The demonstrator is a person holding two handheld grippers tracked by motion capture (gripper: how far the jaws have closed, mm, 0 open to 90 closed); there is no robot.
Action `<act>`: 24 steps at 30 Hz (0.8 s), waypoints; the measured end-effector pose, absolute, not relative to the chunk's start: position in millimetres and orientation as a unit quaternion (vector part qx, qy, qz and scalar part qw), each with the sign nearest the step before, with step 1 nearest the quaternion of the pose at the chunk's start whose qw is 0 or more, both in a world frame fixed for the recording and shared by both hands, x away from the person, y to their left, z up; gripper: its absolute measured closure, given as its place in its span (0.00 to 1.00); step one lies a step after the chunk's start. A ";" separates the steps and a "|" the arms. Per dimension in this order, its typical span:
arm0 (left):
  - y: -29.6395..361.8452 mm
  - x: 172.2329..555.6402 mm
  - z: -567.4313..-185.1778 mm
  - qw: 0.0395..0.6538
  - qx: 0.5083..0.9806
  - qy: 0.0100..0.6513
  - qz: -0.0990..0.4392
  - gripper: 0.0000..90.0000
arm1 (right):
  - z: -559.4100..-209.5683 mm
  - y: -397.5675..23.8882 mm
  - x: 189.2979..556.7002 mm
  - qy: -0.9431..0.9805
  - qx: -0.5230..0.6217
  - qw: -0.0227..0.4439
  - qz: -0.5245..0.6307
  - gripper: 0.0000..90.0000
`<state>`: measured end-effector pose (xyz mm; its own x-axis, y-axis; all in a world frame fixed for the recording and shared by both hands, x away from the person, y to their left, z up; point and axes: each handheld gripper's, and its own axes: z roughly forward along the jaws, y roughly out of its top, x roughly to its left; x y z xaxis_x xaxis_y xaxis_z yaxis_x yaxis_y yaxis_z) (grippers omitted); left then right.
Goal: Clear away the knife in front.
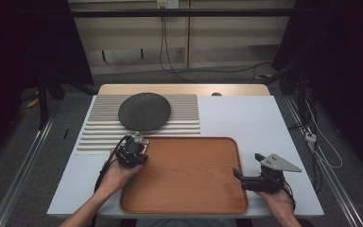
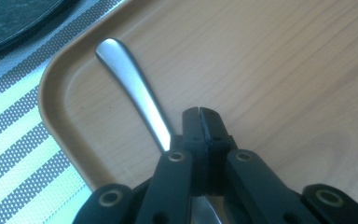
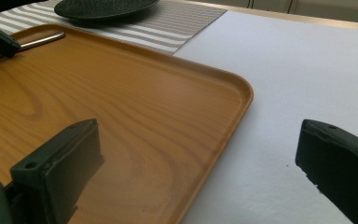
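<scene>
Spoon (image 2: 137, 95) lies flat in the far-left corner of the tray (image 1: 189, 198), directly under the left tongs (image 2: 199, 112). In the left gripper view the jaws stand pressed together, tips meeting, and the metal handle runs beneath them; the lower part of the utensil reappears between the linkage arms near the bottom edge. Whether the jaws actually pinch metal cannot be told: the handle passes just left of the closed tips. The bowl or head end is hidden, so spoon is a best guess.

Progress, judged: pickup is at its start. The piece rests on the wood and is not lifted. Left to do: secure it, raise it, carry it out, probably toward the dark plate (image 1: 144, 111) on the striped mat (image 1: 184, 111) beyond the left tongs.

Orientation: long axis runs from under the left tongs forward and leftward, rounded handle end pointing into the tray corner, toward the mat.

Right tongs (image 1: 248, 170) stand wide open, empty, straddling the tray's right rim over the white worktop (image 1: 246, 118), well apart from the spoon.
</scene>
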<state>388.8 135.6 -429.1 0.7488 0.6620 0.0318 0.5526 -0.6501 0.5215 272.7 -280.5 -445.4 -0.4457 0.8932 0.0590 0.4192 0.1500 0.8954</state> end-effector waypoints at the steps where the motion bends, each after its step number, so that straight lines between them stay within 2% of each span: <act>1: 135.7 388.5 -429.1 0.246 0.902 0.336 0.113 1.00 | -445.3 -280.5 272.7 0.714 0.460 0.256 0.462 0.00; 24: 146.7 387.8 -429.8 0.249 0.895 0.351 0.117 1.00 | -445.9 -280.3 273.8 0.713 0.460 0.257 0.462 0.00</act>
